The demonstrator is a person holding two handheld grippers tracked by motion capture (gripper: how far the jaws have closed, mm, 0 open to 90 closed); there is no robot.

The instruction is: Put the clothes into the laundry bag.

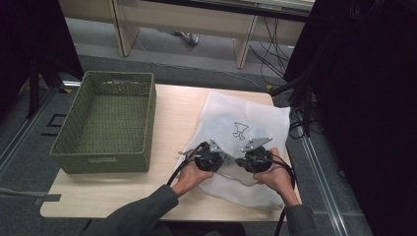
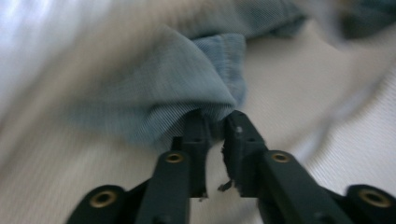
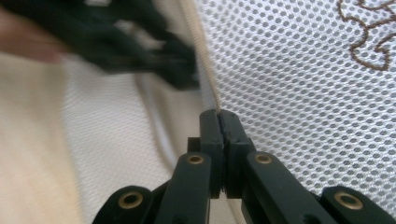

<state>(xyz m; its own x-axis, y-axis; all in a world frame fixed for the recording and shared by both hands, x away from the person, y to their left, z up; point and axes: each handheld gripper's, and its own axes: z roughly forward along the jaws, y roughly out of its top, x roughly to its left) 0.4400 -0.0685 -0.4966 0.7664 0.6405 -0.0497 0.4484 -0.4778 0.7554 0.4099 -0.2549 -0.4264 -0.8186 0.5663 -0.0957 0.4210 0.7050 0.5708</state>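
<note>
A white mesh bag (image 1: 246,115) with a brown stitched motif (image 1: 239,131) lies on the right half of the wooden table (image 1: 169,110). Both grippers sit side by side at its near part. My left gripper (image 1: 220,156) (image 2: 218,122) is shut on a fold of blue-grey cloth (image 2: 187,79), which bunches up above the jaw tips. My right gripper (image 1: 244,156) (image 3: 219,116) is shut on the bag's cream corded edge (image 3: 198,42), with the mesh (image 3: 299,84) spreading to its right. The left gripper (image 3: 140,51) appears blurred and dark at the upper left of the right gripper view.
A green woven basket (image 1: 74,147) stands empty on the left half of the table. Bare wood lies between the basket and the bag. Black cables (image 1: 275,54) hang past the far right corner, and dark drapes stand on both sides.
</note>
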